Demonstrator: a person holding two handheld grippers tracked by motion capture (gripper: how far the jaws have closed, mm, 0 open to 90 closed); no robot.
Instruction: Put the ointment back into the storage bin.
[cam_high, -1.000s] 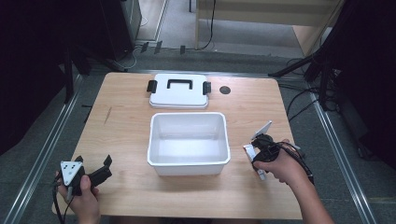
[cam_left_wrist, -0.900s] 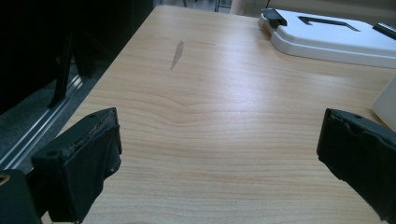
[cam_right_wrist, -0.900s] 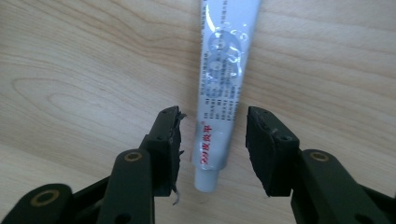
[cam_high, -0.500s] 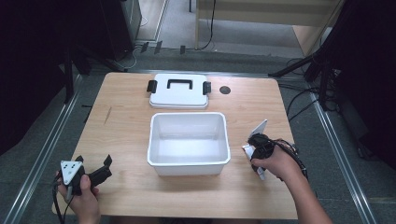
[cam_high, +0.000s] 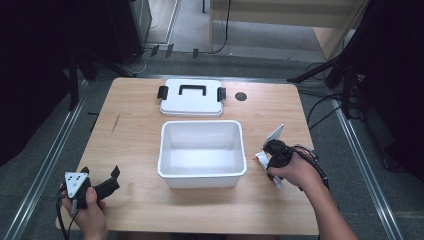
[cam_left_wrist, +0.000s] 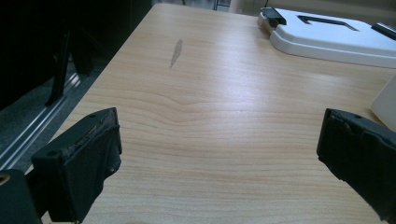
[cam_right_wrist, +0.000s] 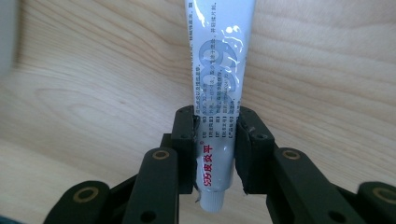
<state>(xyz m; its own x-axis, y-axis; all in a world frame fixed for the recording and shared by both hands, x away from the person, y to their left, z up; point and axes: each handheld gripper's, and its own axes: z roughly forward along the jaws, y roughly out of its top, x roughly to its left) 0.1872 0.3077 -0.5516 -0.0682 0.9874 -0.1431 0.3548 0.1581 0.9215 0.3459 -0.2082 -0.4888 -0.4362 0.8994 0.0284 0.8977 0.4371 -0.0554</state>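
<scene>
Lid (cam_high: 191, 98) behind bin (cam_high: 202, 153) — tube (cam_high: 272, 137) right

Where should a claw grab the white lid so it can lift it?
By the black handle in the middle of the lid, coming straight down from above. The lid lies flat on the table, and the handle is a thin bar that a claw could close across.

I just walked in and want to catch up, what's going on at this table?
A person works at a wooden table with a hand-held tool in each hand. The right tool has just closed on a white tube near its cap end, beside an open, empty white bin. The bin's lid lies flat behind it. The left tool rests open near the table's front left corner, holding nothing.
</scene>
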